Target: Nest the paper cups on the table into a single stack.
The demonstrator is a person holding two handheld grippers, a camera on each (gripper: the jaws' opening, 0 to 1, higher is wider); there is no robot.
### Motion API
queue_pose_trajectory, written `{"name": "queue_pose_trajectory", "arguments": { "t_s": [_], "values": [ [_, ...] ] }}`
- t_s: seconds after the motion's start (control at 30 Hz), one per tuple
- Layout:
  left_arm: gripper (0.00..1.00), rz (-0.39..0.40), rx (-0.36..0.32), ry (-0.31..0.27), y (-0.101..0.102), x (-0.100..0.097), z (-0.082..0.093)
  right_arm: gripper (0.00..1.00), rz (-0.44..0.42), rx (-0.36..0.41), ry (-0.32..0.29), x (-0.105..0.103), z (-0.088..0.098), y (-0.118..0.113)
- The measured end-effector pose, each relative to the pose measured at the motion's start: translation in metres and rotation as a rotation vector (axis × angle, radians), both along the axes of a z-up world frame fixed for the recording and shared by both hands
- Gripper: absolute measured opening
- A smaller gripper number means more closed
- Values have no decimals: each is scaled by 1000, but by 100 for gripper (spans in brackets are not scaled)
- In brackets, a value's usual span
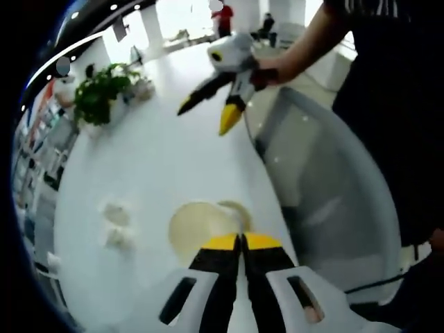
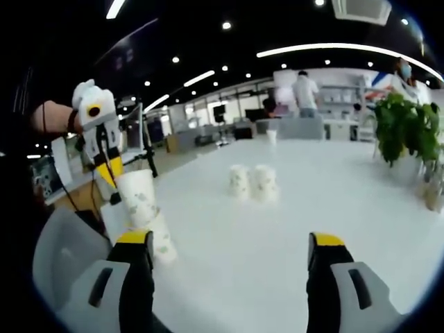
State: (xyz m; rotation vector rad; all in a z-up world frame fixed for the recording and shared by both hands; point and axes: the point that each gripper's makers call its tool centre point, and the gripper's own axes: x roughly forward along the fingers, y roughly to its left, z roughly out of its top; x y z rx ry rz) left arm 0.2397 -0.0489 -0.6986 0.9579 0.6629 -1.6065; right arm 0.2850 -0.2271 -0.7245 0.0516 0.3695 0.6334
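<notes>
My left gripper (image 1: 241, 243) is shut on the rim of a white paper cup (image 1: 200, 229), which I look down into. In the right gripper view the left gripper (image 2: 111, 173) holds that patterned cup (image 2: 139, 198) tilted over a second cup (image 2: 164, 244) on the table near the edge; whether the two touch is unclear. Two more paper cups (image 2: 239, 180) (image 2: 263, 182) stand side by side mid-table, and appear small in the left gripper view (image 1: 114, 211) (image 1: 119, 237). My right gripper (image 2: 230, 240) is open, jaws wide apart, nothing between them; a hand holds it (image 1: 207, 116) above the table's far side.
The white table (image 2: 277, 263) is long. A potted plant (image 2: 408, 132) (image 1: 104, 90) stands at one end. A grey chair (image 1: 326, 187) (image 2: 62, 257) sits against the table edge beside the held cup. A person's dark-clothed body (image 1: 395, 104) stands there. People stand in the far background.
</notes>
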Motion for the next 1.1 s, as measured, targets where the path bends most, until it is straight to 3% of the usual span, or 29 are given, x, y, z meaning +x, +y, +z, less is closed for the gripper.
{"name": "queue_pose_trajectory", "arguments": {
  "t_s": [0.37,0.73,1.1],
  "values": [
    [0,-37,55,-20,-5,1,-12,88,-3,11,-1,0,1,-3],
    [1,-34,120,12,-3,-4,-29,87,-6,28,-2,1,2,0],
    [1,-19,131,45,-3,-5,-38,86,-10,32,6,-1,-1,-2]
  ]
}}
